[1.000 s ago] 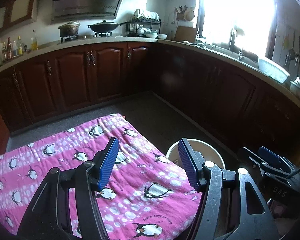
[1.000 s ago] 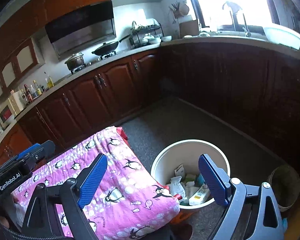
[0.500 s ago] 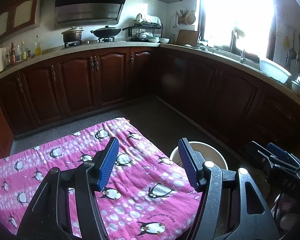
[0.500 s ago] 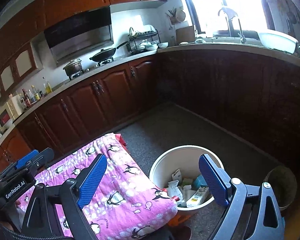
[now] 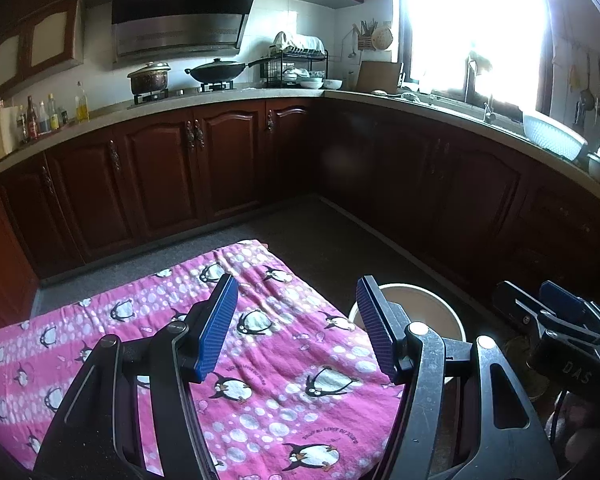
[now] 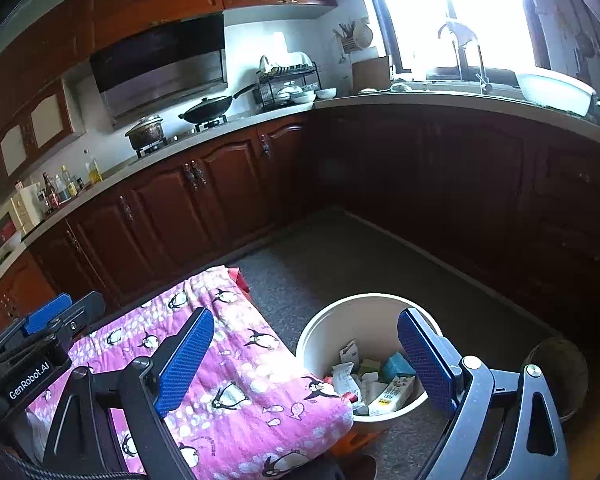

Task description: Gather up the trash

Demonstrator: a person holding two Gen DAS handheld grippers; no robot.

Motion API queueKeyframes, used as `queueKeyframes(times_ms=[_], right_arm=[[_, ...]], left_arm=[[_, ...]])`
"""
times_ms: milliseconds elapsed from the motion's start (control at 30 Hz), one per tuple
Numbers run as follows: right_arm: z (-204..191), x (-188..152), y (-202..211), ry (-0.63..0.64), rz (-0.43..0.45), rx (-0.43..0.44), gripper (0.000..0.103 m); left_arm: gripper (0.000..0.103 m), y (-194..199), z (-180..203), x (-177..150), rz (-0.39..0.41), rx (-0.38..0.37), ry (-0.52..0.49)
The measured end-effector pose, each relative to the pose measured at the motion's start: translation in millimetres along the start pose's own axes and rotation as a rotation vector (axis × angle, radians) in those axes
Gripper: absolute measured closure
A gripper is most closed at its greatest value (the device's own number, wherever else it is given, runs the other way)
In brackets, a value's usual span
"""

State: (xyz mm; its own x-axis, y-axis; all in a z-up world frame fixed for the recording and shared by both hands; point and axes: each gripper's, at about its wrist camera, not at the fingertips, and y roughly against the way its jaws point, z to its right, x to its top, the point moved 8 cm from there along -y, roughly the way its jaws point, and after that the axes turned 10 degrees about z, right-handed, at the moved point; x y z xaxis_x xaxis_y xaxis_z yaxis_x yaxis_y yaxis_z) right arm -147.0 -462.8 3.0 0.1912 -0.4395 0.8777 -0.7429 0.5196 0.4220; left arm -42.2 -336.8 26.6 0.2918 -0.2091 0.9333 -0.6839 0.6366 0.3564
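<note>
Left wrist view: left tool (image 5: 294, 320) spread, nothing between its blue pads, poised over a pink penguin cloth (image 5: 260, 360) that covers the near tabletop. Just right of the cloth's far right edge, on the floor, a white bin (image 5: 440, 312), its contents hidden behind the right finger. At the far right edge, the right tool (image 5: 556, 312) seen from the side, low beside the bin. Beyond, dark wooden cabinets (image 5: 160, 176) in an L shape, with a pot (image 5: 149, 78) and a wok (image 5: 216, 70) on the hob, and a dish rack (image 5: 296, 62) further right.

Right wrist view: right tool (image 6: 306, 354) spread wide and empty, above the gap between cloth (image 6: 236, 380) and bin (image 6: 328, 332). Inside the bin, the trash (image 6: 376, 380): crumpled paper, a teal packet, a small carton lying near the right wall. Cloth corner touching the bin's left rim. Left tool (image 6: 56, 312) at the far left edge, over the cloth's left end. Right of the bin, a dark round basket (image 6: 560, 376) on the floor.
</note>
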Motion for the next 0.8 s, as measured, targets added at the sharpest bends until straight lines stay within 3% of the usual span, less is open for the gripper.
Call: queueKeyframes(times_ms=[800], right_arm=[[-7.0, 7.2, 6.4, 0.060, 0.049, -0.035, 0.011]], left_arm=[[0.042, 2.4, 0.9, -2.8, 0.001, -0.063, 0.020]])
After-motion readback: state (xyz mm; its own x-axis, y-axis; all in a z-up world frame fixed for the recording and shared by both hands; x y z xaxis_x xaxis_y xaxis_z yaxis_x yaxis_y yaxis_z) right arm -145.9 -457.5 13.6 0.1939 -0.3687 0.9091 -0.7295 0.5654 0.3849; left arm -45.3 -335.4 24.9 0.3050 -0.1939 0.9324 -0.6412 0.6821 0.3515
